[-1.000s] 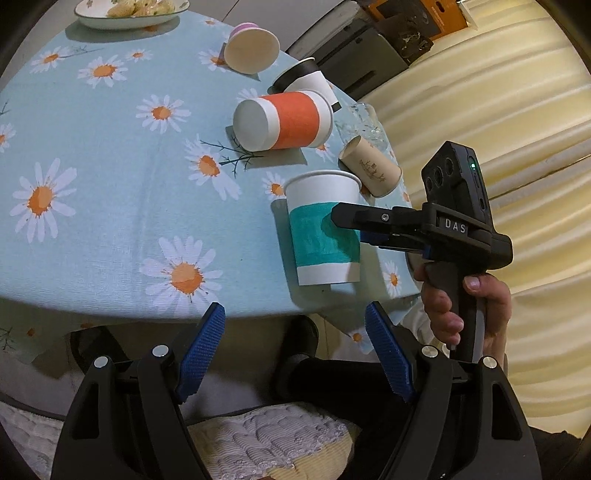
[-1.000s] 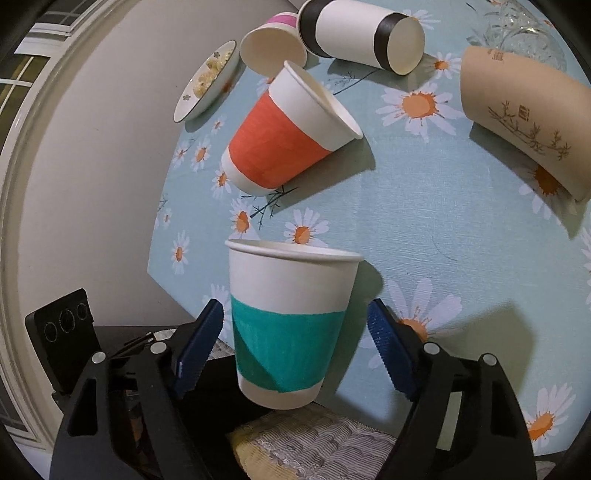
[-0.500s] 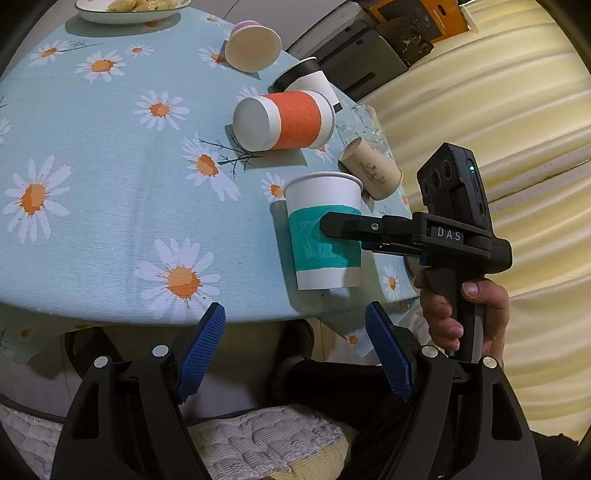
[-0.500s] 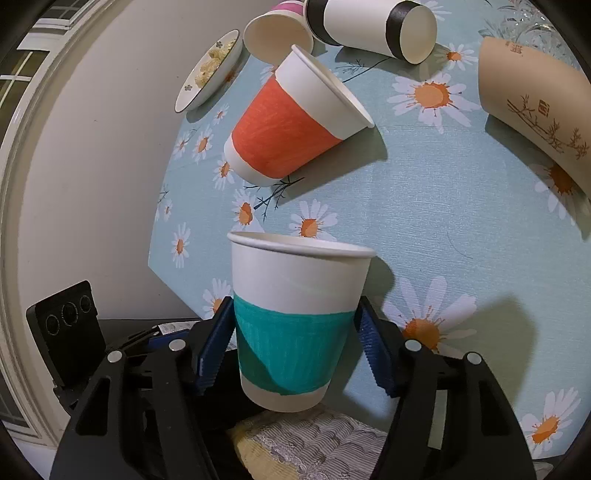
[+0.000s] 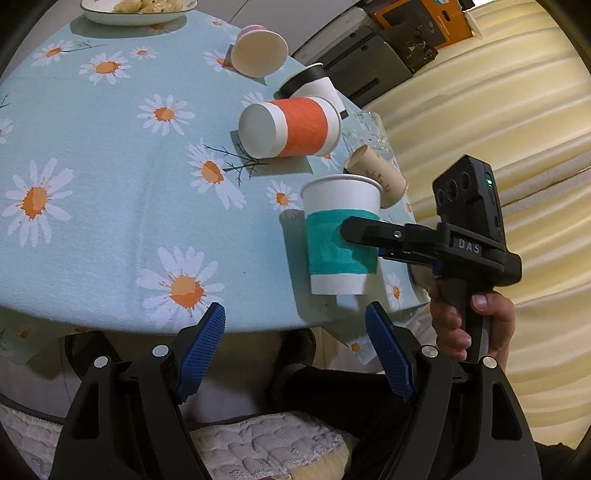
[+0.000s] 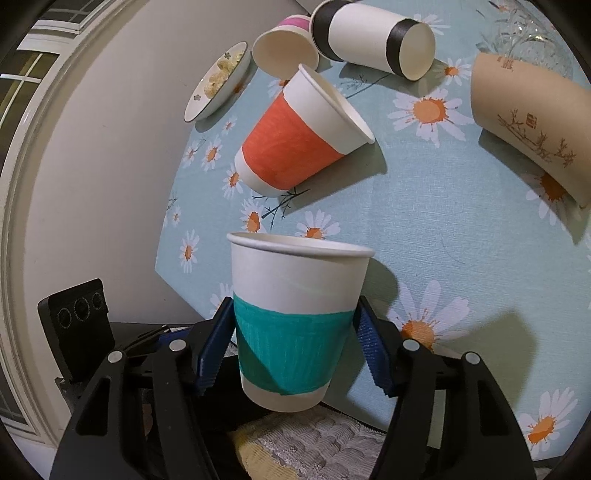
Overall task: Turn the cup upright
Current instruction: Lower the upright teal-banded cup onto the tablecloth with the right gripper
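The right gripper (image 6: 295, 347) has its jaws closed on the teal-banded cup (image 6: 295, 321), one blue pad pressed against each side of the teal band. The cup stands mouth up, rim level, close to the near edge of the worktop (image 5: 110, 206); from the left wrist view its white base seems to sit on the daisy cloth right at the edge (whether it fully rests there or hangs just above, I cannot tell).

In that same view the right gripper (image 5: 360, 236) reaches in from the right, its fingers held level and side-on across the teal-banded cup (image 5: 341, 240). The person's right hand (image 5: 469, 321) is wrapped around the upright handle below the body, thumb nail facing the camera, fingers curled at the front.

The left gripper (image 5: 295, 343) hangs back off the worktop edge, low and over the person's lap, with its jaws spread wide and nothing between them. It points toward the cup but stays apart from it.

Behind the held cup, an orange-banded cup (image 6: 299, 140) lies on its side. Farther back a black-banded cup (image 6: 373, 35) and a pink-rimmed cup (image 6: 284, 50) also lie tipped over, and a tan printed cup (image 6: 532, 129) lies on its side to the right. A plate of snacks (image 6: 218, 83) sits at the far edge of the cloth.
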`<state>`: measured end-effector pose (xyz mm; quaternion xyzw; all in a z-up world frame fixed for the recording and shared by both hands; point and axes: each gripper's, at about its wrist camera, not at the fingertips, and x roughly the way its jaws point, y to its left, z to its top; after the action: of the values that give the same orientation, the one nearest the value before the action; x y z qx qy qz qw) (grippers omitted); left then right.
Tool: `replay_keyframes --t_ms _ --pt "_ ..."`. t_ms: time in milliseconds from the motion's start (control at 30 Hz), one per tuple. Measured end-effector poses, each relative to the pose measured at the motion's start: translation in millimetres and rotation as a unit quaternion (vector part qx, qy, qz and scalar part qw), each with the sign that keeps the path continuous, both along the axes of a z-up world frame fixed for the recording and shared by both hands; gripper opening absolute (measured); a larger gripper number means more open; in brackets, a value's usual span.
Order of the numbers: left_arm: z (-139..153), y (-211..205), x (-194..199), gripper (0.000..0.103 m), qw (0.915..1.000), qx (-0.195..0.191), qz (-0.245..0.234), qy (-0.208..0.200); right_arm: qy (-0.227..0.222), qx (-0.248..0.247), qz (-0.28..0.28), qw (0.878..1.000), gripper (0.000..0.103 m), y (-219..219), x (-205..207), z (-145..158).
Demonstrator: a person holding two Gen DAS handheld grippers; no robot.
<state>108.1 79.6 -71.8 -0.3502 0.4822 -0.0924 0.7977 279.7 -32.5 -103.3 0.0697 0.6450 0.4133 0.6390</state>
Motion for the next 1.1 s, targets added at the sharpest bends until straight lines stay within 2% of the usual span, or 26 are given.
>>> replay_keyframes --t_ms 200,267,433,533,567,700,800,933,1100 --pt "0.5 0.4 -2.4 0.076 0.9999 -0.001 0.011 -0.011 -0.064 0.018 -0.013 0.998 0.065 -7.6 -10.9 17.0" --pt "2.0 0.0 -3.7 0.076 0.9998 0.007 0.011 -0.016 -0.098 0.024 -0.025 0.995 0.065 -12.0 -18.4 24.6" --pt "8.8 2.3 -10.3 0.076 0.9990 0.024 0.017 -0.033 -0.194 0.046 -0.051 0.979 0.065 -21.0 -38.9 47.3" --pt "13.3 6.6 -17.8 0.076 0.9979 0.039 0.025 -0.045 -0.256 0.049 -0.068 0.963 0.065 -21.1 -55.4 56.9" --pt "14.3 8.0 -19.6 0.076 0.9976 0.042 0.027 -0.048 -0.287 0.046 -0.075 0.954 0.065 -19.9 -64.5 59.9" --pt "18.8 16.5 -28.8 0.076 0.9961 0.047 0.041 -0.063 -0.354 0.033 -0.090 0.930 0.065 -12.1 -84.9 56.8" --pt "21.3 21.8 -32.1 0.076 0.9950 0.049 0.050 -0.072 -0.391 0.023 -0.110 0.914 0.065 -8.5 -95.7 48.6" --pt "21.1 26.9 -34.8 0.076 0.9929 0.071 0.066 -0.068 -0.441 -0.009 -0.126 0.889 0.065 -0.2 -107.8 37.1" --pt "21.3 32.6 -37.8 0.076 0.9923 0.070 0.075 -0.070 -0.467 -0.027 -0.148 0.871 0.065 6.6 -108.9 18.8"
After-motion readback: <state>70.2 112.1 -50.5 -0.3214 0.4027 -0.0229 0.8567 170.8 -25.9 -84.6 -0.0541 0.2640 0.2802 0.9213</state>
